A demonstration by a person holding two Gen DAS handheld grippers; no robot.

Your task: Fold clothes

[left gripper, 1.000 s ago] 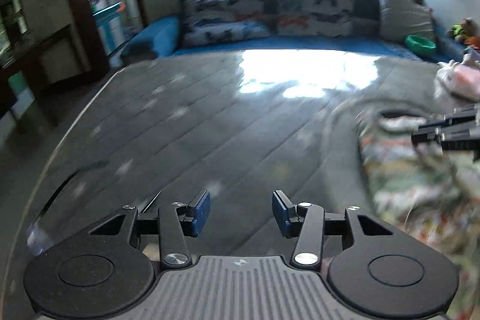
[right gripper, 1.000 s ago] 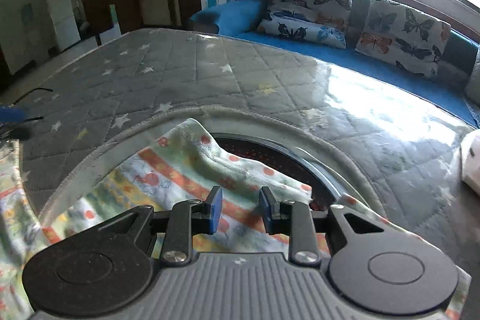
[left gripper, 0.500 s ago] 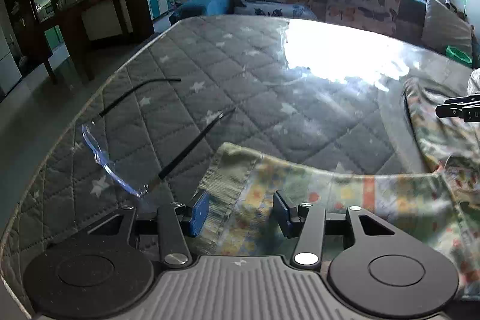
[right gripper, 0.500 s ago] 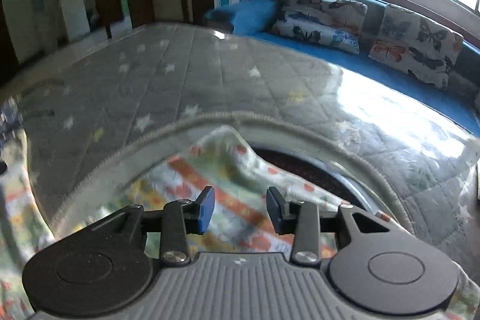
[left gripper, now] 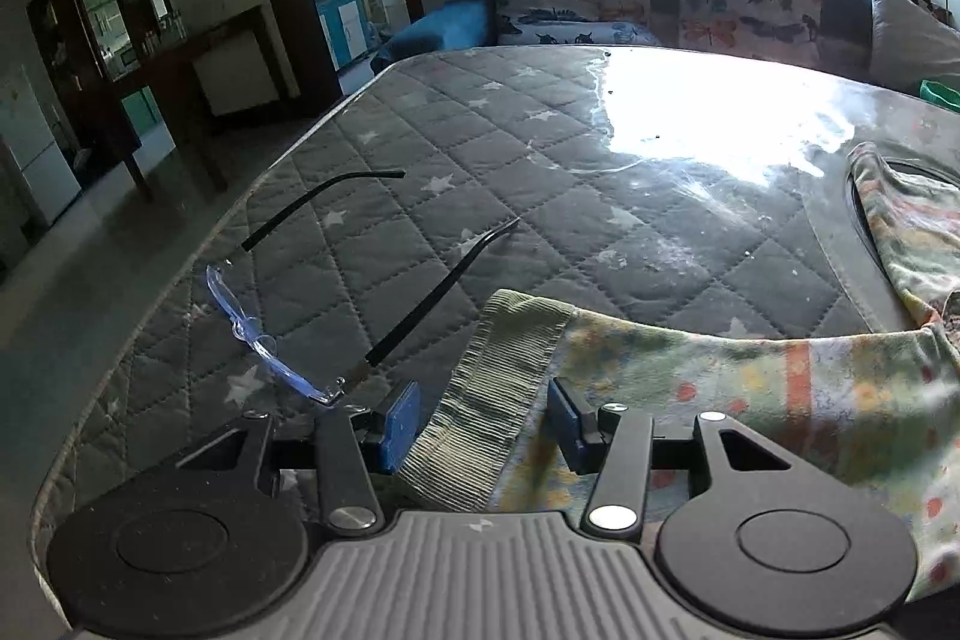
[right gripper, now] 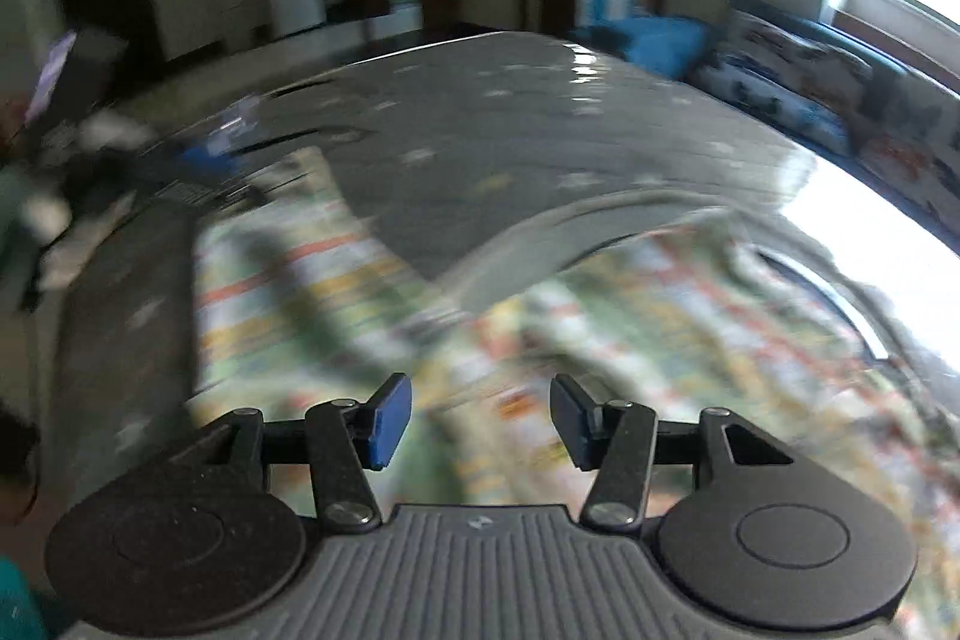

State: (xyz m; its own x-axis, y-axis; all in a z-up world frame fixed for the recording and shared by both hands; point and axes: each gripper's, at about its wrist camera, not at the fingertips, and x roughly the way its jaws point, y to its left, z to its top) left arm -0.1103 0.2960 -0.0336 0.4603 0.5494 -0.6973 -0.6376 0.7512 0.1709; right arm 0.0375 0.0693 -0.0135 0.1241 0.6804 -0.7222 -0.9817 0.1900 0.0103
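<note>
A pale patterned garment point(left gripper: 750, 388) with orange and yellow print lies on the grey quilted table cover point(left gripper: 540, 196). Its ribbed green cuff point(left gripper: 492, 400) sits between the open jaws of my left gripper point(left gripper: 483, 424), at the table's near left corner. In the blurred right wrist view the same garment point(right gripper: 540, 328) spreads under my right gripper point(right gripper: 480, 421), which is open and empty just above the cloth. The left gripper shows faintly at the far left of that view point(right gripper: 198, 172).
A pair of glasses point(left gripper: 288, 340) with black arms lies on the cover just left of my left gripper. A dark round opening point(left gripper: 888, 196) sits under the garment at right. A blue sofa with butterfly cushions point(left gripper: 660, 4) runs behind the table.
My left gripper moved in closer, so the cuff now lies between its jaws. My right gripper opened wider and swung left over the garment, blurring its view.
</note>
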